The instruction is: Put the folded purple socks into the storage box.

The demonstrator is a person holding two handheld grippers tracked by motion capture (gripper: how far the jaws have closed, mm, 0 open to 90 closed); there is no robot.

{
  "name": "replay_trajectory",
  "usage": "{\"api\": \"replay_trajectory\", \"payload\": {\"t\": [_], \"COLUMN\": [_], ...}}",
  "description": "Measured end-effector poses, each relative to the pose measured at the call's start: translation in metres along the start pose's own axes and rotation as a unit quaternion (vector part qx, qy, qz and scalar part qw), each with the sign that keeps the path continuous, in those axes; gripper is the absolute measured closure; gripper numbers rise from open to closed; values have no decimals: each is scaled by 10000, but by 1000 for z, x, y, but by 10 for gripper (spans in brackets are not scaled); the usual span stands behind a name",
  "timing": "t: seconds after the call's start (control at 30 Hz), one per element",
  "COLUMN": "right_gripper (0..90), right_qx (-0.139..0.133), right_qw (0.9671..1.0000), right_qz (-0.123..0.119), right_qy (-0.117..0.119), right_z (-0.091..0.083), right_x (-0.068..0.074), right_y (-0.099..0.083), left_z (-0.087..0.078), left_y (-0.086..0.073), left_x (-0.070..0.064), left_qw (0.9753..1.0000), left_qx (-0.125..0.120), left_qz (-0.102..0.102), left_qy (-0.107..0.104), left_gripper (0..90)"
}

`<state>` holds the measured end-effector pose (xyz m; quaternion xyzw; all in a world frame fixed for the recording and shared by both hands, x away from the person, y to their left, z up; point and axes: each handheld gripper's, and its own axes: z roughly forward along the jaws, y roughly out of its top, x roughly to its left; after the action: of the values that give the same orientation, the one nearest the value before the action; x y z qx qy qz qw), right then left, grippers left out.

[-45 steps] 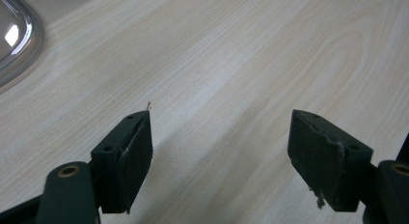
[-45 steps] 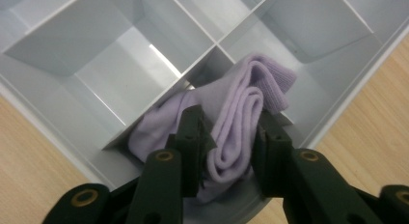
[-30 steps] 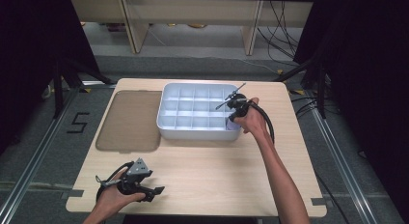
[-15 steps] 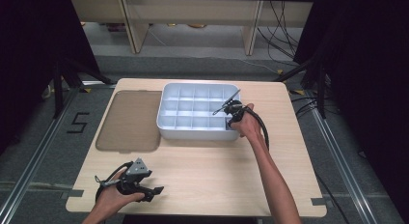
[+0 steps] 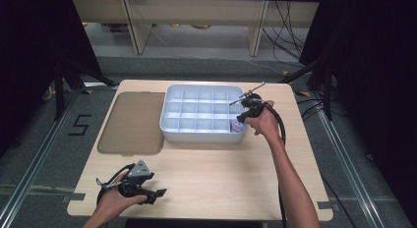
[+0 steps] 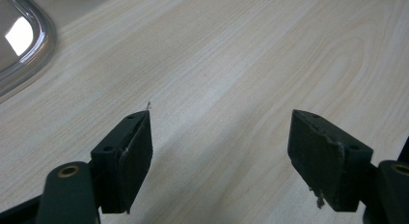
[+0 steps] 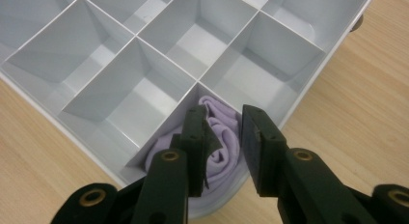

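Wooden table (image 5: 206, 174); rolled lilac cloth (image 7: 219, 137) in corner compartment

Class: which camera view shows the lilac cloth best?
The right gripper view: the lilac cloth lies rolled in a corner compartment of the divided tray, between the right gripper jaws. The high view shows a small purple patch.

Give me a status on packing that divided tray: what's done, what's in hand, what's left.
Done: a lilac cloth lies bunched in the near right corner cell of the divided tray. In hand: the right tool hangs over that cell, jaws slightly parted around the cloth; whether they grip it is unclear. Left: the other cells look bare, the brown lid lies beside the tray, and the left tool rests open above the table.
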<state>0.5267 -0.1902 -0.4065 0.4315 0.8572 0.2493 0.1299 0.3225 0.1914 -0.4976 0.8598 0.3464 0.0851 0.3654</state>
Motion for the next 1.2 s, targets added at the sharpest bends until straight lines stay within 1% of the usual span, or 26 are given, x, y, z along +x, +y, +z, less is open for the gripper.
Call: {"api": "replay_trajectory", "payload": {"t": [0.07, 0.1, 0.13, 0.17, 0.2, 0.23, 0.3, 0.33, 0.37, 0.4, 0.43, 0.47, 0.5, 0.57, 0.6, 0.67, 0.77, 0.8, 0.83, 0.87, 0.9, 0.97, 1.07, 1.1, 1.13, 1.2], "right_gripper": [713, 710, 709, 702, 695, 686, 669, 658, 640, 633, 615, 592, 574, 549, 536, 521, 490, 480, 468, 460, 449, 429, 409, 401, 394, 377], "right_qx": [-26, -68, -103, -118, -75, -126, -202, -229, -245, -260, -272, -304, -314, -348, -437, -550, -542, -633, -620, -687, -643, -668, -699, -769, -700, -942], "right_qw": [10000, 9999, 9999, 9999, 9998, 9998, 9996, 9995, 9994, 9995, 9995, 9994, 9994, 9991, 9989, 9981, 9979, 9974, 9972, 9968, 9971, 9966, 9963, 9958, 9962, 9945], "right_qz": [30, 60, 66, 19, 109, 44, 61, 48, 83, 39, 12, 35, 64, 134, 74, 174, 209, 223, 294, 238, 248, 293, 259, 278, 274, 124], "right_qy": [63, 95, 98, 100, 113, 115, 167, 220, 217, 179, 187, 146, 123, 183, 179, 221, 276, 280, 298, 317, 308, 380, 431, 418, 443, 446], "right_z": [-3, -3, -5, -6, -8, -9, -10, -11, -13, -13, -13, -14, -15, -17, -16, -18, -21, -21, -22, -21, -23, -23, -26, -26, -28, -27], "right_x": [1, 2, 3, 3, 5, 5, 6, 7, 9, 10, 10, 12, 13, 15, 14, 17, 20, 22, 23, 24, 25, 28, 31, 33, 34, 34], "right_y": [-1, -2, -2, -3, -3, -3, -4, -5, -6, -6, -7, -8, -9, -11, -12, -14, -18, -20, -20, -22, -23, -25, -29, -30, -31, -32], "left_z": [0, 1, 1, 0, 1, 1, 0, 1, 1, 0, 0, 1, 1, 1, 1, 1, 1, 1, 1, 1, 1, 1, 1, 1, 1, 1], "left_y": [0, 0, 0, 0, 0, -1, -1, -1, -1, -1, -1, -2, -2, -2, -2, -2, -2, -2, -2, -2, -2, -2, -2, -2, -2, -2], "left_x": [1, 1, 1, 1, 2, 2, 3, 3, 3, 5, 4, 4, 5, 5, 6, 6, 7, 7, 7, 7, 6, 7, 7, 7, 7, 7], "left_qw": [10000, 10000, 10000, 10000, 10000, 10000, 10000, 10000, 10000, 9999, 10000, 9999, 9999, 10000, 10000, 9999, 9999, 9999, 9999, 9999, 9999, 9999, 9999, 9999, 9999, 9999], "left_qx": [-5, -17, -10, 3, 8, 15, 39, 8, 14, 47, 13, -18, 35, 51, 39, 80, 48, 54, 58, 85, 51, 89, 72, 62, 72, 88], "left_qz": [5, -53, -60, -22, -21, -22, 9, -80, -62, 50, -47, -76, -48, -58, -16, -5, 12, 4, -9, -1, -36, 0, -1, -10, -3, 5], "left_qy": [49, -14, 39, 16, 71, 70, 36, 27, 34, 81, 56, 64, 101, 56, 64, 77, 103, 115, 127, 88, 95, 141, 95, 102, 132, 148], "left_gripper": [236, 236, 236, 236, 236, 236, 236, 236, 236, 236, 236, 236, 236, 236, 236, 236, 236, 236, 235, 235, 235, 234, 234, 234, 233, 232]}}
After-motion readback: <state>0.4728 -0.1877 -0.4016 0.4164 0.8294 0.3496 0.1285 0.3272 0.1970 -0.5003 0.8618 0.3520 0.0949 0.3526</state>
